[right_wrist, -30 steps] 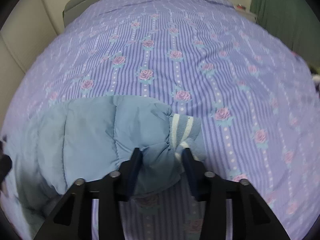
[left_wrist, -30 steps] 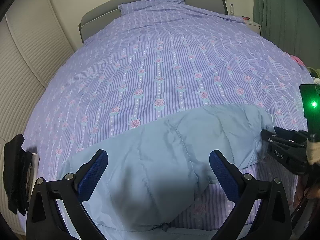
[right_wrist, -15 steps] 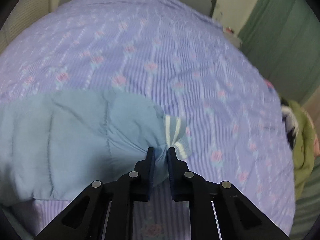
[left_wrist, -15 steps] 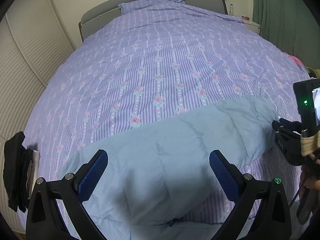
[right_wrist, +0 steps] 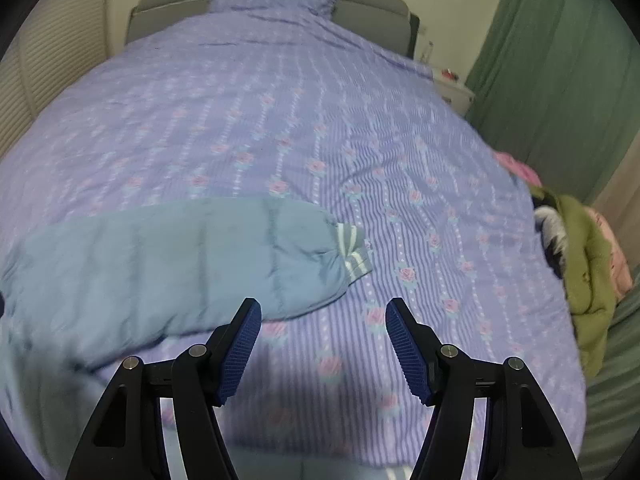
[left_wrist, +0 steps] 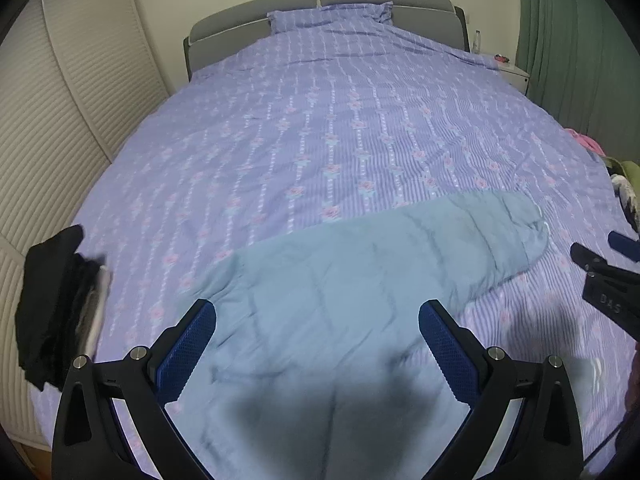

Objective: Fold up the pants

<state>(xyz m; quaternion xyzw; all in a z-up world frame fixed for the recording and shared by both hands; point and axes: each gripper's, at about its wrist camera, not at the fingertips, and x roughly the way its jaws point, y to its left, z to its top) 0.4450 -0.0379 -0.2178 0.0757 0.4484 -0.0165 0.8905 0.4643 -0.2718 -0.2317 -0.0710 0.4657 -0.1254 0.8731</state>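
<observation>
Light blue quilted pants (left_wrist: 360, 296) lie spread across the near part of the bed (left_wrist: 328, 128). Their leg (right_wrist: 192, 256) stretches rightward and ends in a white-striped cuff (right_wrist: 354, 250). My left gripper (left_wrist: 318, 322) hangs open above the wide part of the pants, nothing between its blue pads. My right gripper (right_wrist: 322, 320) is opening, its jaws apart over the bedspread just below and right of the leg, holding nothing. It also shows at the right edge of the left wrist view (left_wrist: 600, 252).
A black folded garment (left_wrist: 52, 304) sits at the bed's left edge. A pile of olive, pink and dark clothes (right_wrist: 580, 264) lies at the right edge. Green curtain (right_wrist: 560, 60) on the right, slatted wardrobe doors (left_wrist: 60, 120) on the left, grey headboard (left_wrist: 320, 4) behind.
My right gripper was shut on the leg near the cuff half a second ago; it has let go, opened and lifted away. The leg now lies flat and stretched out. My left gripper rose a little.
</observation>
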